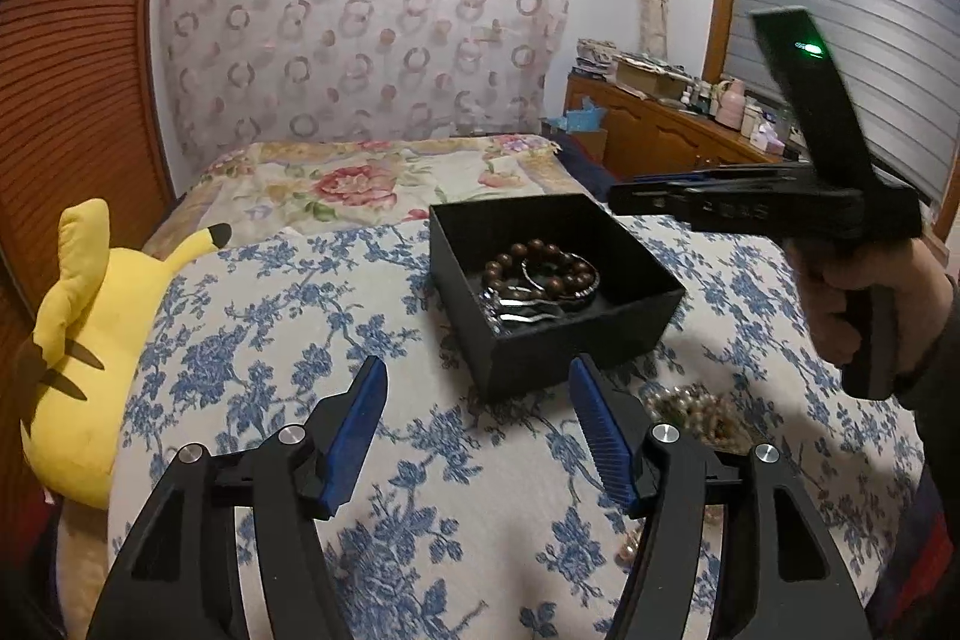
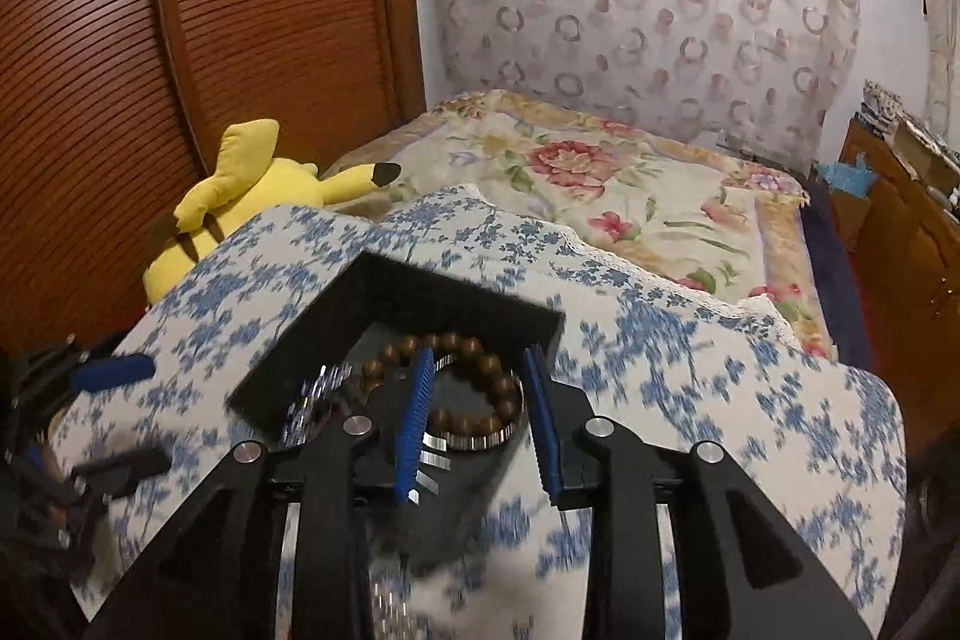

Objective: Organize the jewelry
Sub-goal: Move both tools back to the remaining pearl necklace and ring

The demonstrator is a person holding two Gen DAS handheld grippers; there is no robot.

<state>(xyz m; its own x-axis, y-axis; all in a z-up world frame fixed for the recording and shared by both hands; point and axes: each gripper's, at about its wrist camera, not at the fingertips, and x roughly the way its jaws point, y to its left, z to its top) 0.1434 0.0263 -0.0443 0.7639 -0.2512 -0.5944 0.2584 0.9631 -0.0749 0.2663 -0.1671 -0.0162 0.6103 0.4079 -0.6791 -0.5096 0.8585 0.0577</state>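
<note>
A black open box sits on the blue-flowered cloth. In it lie a brown wooden bead bracelet and silver metal pieces. The box, the bead bracelet and a silver band also show in the right wrist view. My left gripper is open and empty, just in front of the box. A pearl necklace lies on the cloth by its right finger. My right gripper is open and empty, above the box. It also shows in the left wrist view, beyond the box's right corner.
A yellow plush toy lies at the left edge of the cloth, against a wooden slatted door. A flowered bedspread lies behind the box. A wooden dresser with bottles stands at the far right.
</note>
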